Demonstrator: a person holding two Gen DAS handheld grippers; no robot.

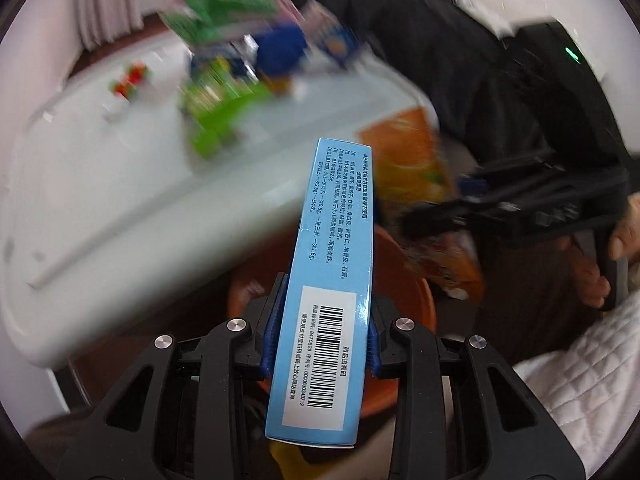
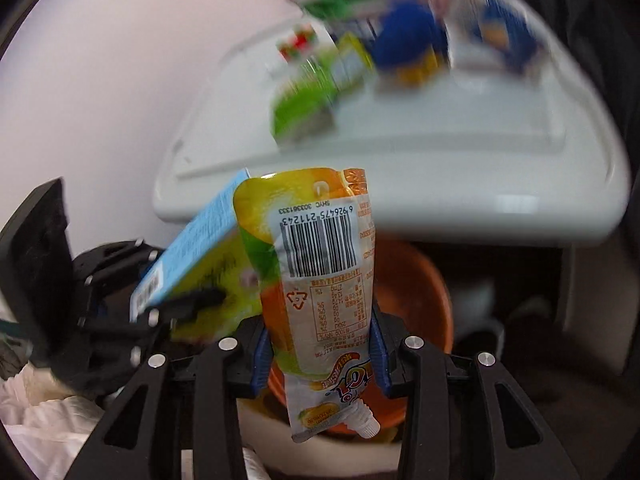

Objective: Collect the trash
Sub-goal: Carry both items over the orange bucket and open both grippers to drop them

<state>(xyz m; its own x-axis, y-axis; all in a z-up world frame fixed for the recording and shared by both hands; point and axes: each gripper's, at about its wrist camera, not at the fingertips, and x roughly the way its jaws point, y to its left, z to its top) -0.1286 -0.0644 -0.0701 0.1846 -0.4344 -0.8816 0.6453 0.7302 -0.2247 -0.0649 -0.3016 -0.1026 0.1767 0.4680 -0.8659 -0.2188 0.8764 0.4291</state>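
My left gripper is shut on a light blue medicine box with a barcode label, held above an orange bin. My right gripper is shut on an orange juice pouch with a white spout, held over the same orange bin. The blue box and left gripper also show at the left of the right wrist view. The right gripper holding the pouch shows at the right of the left wrist view.
A white table lies beyond the bin with several blurred wrappers: green packets, blue packets and a small red item. A black jacket lies at the table's far side. White quilted fabric is at the lower right.
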